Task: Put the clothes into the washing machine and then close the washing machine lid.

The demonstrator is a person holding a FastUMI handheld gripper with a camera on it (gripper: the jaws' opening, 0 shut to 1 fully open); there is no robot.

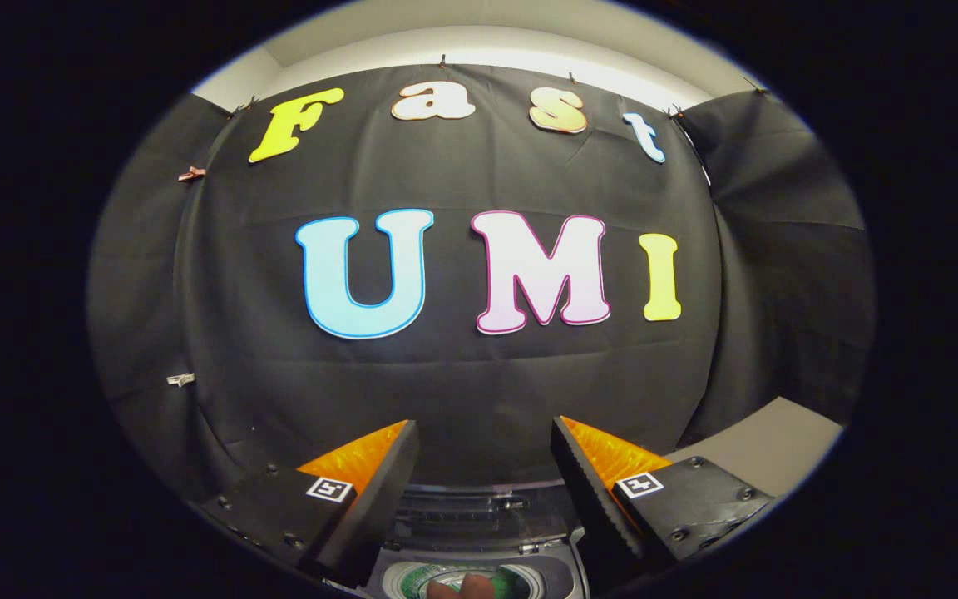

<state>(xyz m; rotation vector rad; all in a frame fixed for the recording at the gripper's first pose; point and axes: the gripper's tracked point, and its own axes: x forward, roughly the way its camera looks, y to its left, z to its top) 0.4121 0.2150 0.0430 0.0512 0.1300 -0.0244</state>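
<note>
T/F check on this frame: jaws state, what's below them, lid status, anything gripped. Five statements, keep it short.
1. The gripper has its jaws spread apart. True.
2. The jaws are clamped on a piece of clothing. False: nothing is between them; only the booth's black cloth wall shows beyond them.
3. The washing machine sits below the jaws. True.
4. The washing machine's lid is shut over the drum. False: the round drum opening is exposed.
5. The gripper points straight down into the drum. False: it faces the cloth wall, with the machine low between the fingers.
</note>
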